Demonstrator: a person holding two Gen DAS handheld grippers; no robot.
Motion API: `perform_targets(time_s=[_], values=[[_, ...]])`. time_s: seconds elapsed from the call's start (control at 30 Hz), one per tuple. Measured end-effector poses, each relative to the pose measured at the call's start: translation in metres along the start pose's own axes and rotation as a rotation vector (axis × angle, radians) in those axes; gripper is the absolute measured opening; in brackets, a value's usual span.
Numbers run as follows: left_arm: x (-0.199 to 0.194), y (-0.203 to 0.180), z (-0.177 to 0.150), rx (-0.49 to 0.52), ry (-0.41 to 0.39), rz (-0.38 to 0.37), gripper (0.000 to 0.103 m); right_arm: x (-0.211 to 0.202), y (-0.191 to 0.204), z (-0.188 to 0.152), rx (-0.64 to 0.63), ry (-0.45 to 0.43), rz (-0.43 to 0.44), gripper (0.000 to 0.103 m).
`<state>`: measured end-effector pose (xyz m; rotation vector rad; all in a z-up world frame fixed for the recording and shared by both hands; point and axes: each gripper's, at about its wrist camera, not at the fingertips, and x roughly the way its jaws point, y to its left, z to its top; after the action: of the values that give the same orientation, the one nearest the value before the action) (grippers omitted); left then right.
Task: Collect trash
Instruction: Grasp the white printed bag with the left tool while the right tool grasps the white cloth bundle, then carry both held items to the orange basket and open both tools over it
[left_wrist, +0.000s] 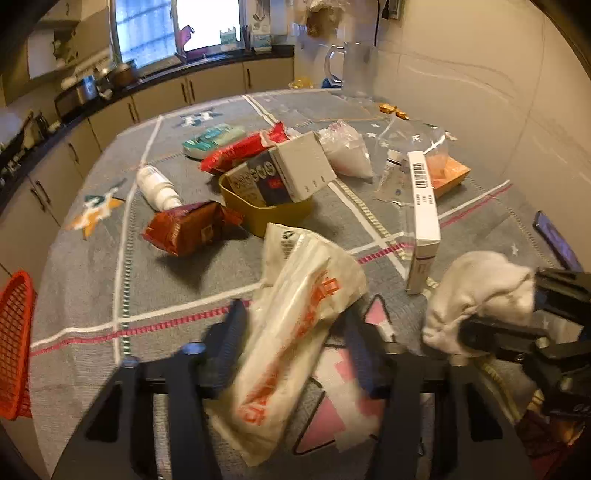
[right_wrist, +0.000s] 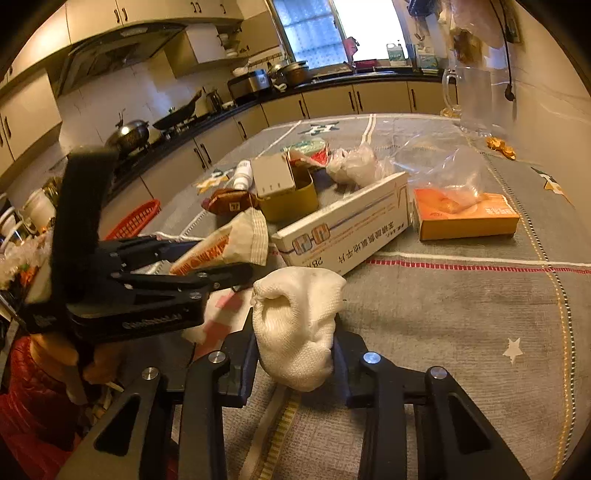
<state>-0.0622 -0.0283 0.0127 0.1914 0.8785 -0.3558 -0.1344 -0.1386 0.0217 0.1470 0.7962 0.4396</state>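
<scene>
Left wrist view: left gripper clamped on a white plastic bag with orange print, the bag pinched mid-length so both ends hang free of the pads.
Right wrist view: right gripper clamped on a crumpled white cloth wad, squeezed at its lower half so the top bulges above the fingers.
Where the trash is: both pieces lifted just over the near edge of the grey patterned tablecloth, near each other (the right gripper shows at the right edge of the left view).
Why held so: my guess is that each hand takes one soft item so two go to the bin in a single trip.
Look of the bag: creased, semi-translucent, flattened into a long strip, recycling mark near its top.
Look of the wad: woven texture, off-white, balled up and dented.
Left on the table: a long white medicine box, an orange box, a yellow tub stuffed with cartons, a red wrapper.
</scene>
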Motion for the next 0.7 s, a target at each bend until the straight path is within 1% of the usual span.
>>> perform_targets(time_s=[0.13,0.2,0.33,0.47,0.6,0.7], values=[[-0.005,0.002,-0.001,-0.023,-0.014,-0.025,0.038,-0.008,0.001,0.003,-0.007,-0.026,-0.003,0.037],[-0.009,0.004,-0.002,-0.044,-0.028,-0.047,0.033,-0.010,0.001,0.005,-0.013,-0.037,-0.011,0.037],[-0.020,0.011,-0.004,-0.089,-0.057,-0.069,0.032,-0.014,0.002,0.011,-0.023,-0.055,-0.019,0.037],[-0.032,0.016,-0.006,-0.116,-0.086,-0.067,0.032,-0.016,0.005,0.015,-0.033,-0.061,-0.021,0.037],[-0.043,0.022,-0.008,-0.139,-0.117,-0.048,0.032,-0.016,0.015,0.021,-0.061,-0.069,-0.016,0.037],[-0.050,0.027,-0.008,-0.158,-0.133,-0.019,0.032,-0.014,0.022,0.026,-0.080,-0.068,-0.009,0.037]])
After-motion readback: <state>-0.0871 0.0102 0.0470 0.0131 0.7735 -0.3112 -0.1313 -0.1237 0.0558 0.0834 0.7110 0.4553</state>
